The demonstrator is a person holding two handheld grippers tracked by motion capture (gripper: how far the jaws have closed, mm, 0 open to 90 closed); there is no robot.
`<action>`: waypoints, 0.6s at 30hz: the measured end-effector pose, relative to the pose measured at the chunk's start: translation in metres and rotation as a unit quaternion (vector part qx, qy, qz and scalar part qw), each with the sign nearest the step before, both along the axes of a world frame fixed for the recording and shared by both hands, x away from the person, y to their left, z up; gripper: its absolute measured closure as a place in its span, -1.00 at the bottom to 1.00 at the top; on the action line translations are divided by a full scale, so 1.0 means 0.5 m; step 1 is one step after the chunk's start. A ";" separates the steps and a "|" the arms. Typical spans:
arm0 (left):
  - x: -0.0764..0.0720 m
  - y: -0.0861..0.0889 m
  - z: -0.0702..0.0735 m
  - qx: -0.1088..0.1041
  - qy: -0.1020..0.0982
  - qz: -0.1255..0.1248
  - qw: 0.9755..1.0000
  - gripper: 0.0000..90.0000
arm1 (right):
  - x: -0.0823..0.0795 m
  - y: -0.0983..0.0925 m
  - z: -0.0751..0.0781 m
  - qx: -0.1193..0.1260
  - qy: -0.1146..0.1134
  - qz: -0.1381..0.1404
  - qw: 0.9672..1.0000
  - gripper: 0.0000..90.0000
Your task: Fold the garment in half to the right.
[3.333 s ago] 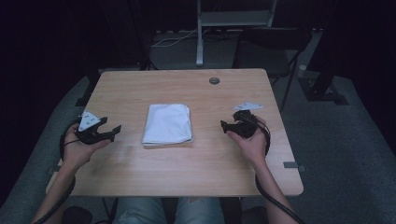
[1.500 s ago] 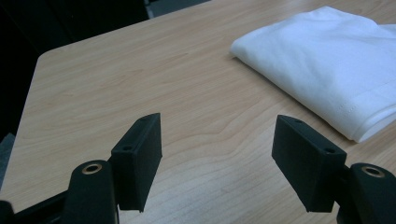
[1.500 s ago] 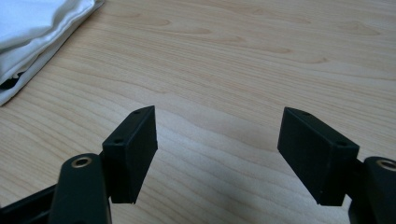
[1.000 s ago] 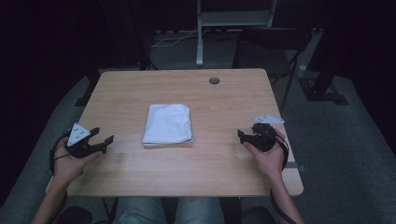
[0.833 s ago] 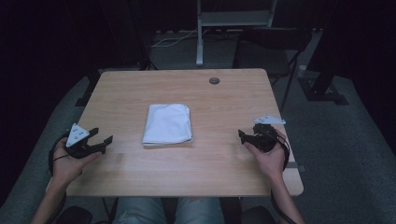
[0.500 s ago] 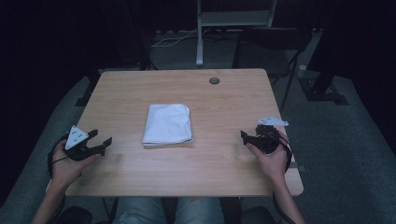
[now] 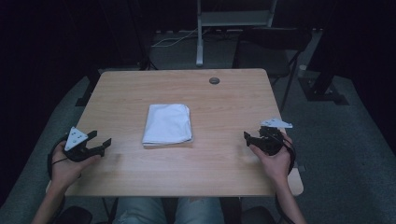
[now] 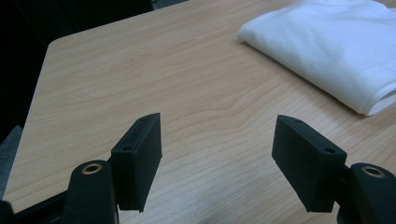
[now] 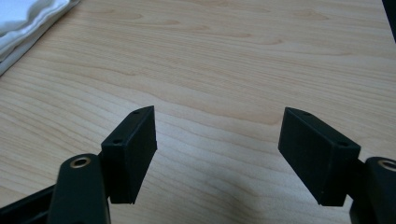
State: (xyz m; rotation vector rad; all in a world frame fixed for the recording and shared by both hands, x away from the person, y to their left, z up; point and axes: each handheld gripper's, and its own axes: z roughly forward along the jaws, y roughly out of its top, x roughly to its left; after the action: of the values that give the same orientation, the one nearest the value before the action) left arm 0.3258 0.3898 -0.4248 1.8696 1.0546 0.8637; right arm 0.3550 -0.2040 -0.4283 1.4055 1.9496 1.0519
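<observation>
- White towel (image 7: 167, 123) was cut off at my gripper views' edges.
- Left gripper (image 7: 99, 142) and right gripper (image 7: 247, 136) had drawn outward since earlier, fingers released, over the table (image 7: 219, 163).

The right gripper (image 9: 217, 156) hangs low over the wooden table (image 9: 243, 60); its two black jaws stand wide apart, with only bare wood grain between them; nothing is held. At the top left corner lies the edge of a folded white cloth (image 9: 25, 18), well apart from the jaws; its layers are visible.
</observation>
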 end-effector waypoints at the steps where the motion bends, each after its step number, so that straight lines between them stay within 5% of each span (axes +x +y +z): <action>1: 0.000 0.001 -0.001 -0.001 0.001 0.001 1.000 -0.26 | -0.001 -0.001 -0.001 0.001 0.000 -0.001 1.000 -0.41; 18: -0.001 0.006 -0.010 -0.005 0.002 0.006 1.000 -0.26 | -0.008 -0.015 -0.017 0.006 0.003 -0.011 1.000 -0.41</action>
State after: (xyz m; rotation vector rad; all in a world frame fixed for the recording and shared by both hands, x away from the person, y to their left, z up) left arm 0.3252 0.3928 -0.4298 1.8593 1.0714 0.8608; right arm 0.3510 -0.2113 -0.4365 1.4358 1.9307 1.0523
